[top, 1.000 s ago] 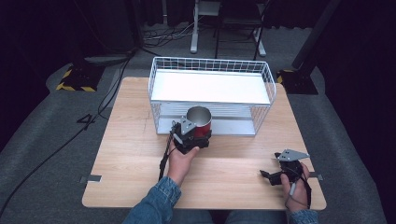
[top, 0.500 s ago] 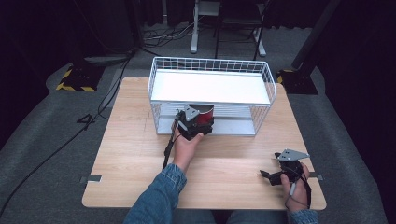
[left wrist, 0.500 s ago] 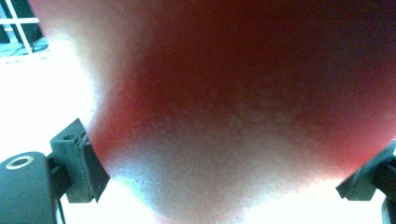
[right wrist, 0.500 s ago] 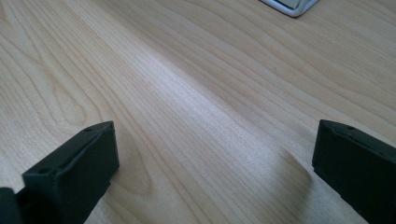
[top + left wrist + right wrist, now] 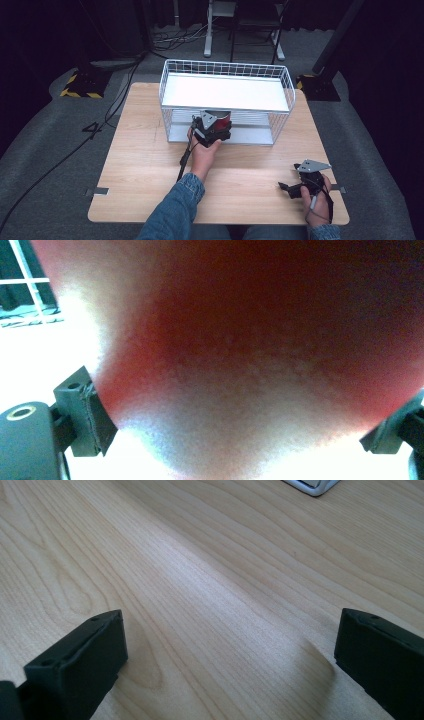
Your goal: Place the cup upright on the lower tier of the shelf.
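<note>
A red can [image 5: 220, 118] is held in my left gripper [image 5: 214, 129] at the open front of the white wire rack [image 5: 226, 75], at the level of its lower shelf. In the left gripper view the can [image 5: 260, 355] is a red blur between the two black pads [image 5: 85, 415], which press on its sides. My right gripper [image 5: 292, 189] rests low near the table's front right corner. Its jaws stand wide apart over bare wood [image 5: 210, 595], with nothing between the fingers [image 5: 80, 665].
The rack has a white top shelf [image 5: 225, 92] and a grey lower shelf [image 5: 250, 135], and stands at the back middle of the wooden table [image 5: 135, 150]. A cable trails from the left gripper along the forearm. A corner of the rack's base [image 5: 312, 486] shows in the right gripper view.
My left gripper has carried the red can forward from in front of the rack to its front opening. The right gripper has stayed in place.
</note>
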Action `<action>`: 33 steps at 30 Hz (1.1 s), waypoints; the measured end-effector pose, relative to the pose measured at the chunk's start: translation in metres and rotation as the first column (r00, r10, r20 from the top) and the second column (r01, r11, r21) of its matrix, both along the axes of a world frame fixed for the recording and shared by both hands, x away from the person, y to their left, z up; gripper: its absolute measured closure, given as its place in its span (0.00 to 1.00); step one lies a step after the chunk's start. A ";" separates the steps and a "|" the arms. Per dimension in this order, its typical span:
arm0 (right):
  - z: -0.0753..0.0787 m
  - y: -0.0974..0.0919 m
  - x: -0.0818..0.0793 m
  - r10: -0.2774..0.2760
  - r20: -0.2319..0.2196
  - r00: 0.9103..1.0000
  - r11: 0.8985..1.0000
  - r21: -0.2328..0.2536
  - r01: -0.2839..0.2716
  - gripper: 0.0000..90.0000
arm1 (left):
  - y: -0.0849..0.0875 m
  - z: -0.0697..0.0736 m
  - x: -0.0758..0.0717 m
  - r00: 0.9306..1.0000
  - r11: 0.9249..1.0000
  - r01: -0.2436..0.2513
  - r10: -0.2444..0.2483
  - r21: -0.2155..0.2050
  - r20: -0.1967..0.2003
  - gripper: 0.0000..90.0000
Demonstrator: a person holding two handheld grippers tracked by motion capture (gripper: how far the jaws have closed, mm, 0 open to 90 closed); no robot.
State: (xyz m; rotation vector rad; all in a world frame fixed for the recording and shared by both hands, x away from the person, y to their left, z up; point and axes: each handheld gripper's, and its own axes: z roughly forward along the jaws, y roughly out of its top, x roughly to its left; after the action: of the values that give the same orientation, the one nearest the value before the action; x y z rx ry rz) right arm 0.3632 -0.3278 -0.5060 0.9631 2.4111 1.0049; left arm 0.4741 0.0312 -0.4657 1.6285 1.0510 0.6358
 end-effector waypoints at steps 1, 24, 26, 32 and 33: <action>0.000 0.000 0.000 0.000 0.000 1.000 1.000 0.000 0.000 0.01 | -0.001 -0.002 0.001 1.000 1.000 0.000 0.000 -0.003 -0.009 0.12; 0.000 0.001 -0.001 0.003 0.011 1.000 1.000 -0.005 -0.003 0.01 | -0.014 -0.023 0.036 0.997 0.998 -0.062 0.061 -0.015 -0.051 0.10; 0.000 0.001 -0.001 0.003 0.009 1.000 1.000 -0.005 -0.003 0.01 | -0.013 -0.022 0.036 0.996 0.998 -0.065 0.065 -0.009 -0.053 0.10; 0.000 0.000 -0.001 0.004 0.007 1.000 1.000 -0.004 -0.004 0.01 | -0.013 -0.021 0.035 0.996 0.998 -0.065 0.065 -0.008 -0.053 0.10; 0.000 0.000 -0.001 0.004 0.006 1.000 1.000 -0.004 -0.003 0.01 | -0.013 -0.021 0.035 0.996 0.998 -0.068 0.068 -0.003 -0.051 0.10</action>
State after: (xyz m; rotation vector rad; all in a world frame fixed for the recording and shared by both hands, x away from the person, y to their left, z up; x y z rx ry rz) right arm 0.3622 -0.3274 -0.5058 0.9534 2.4094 1.0032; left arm 0.5091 0.0179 -0.4870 1.6173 1.1485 0.6391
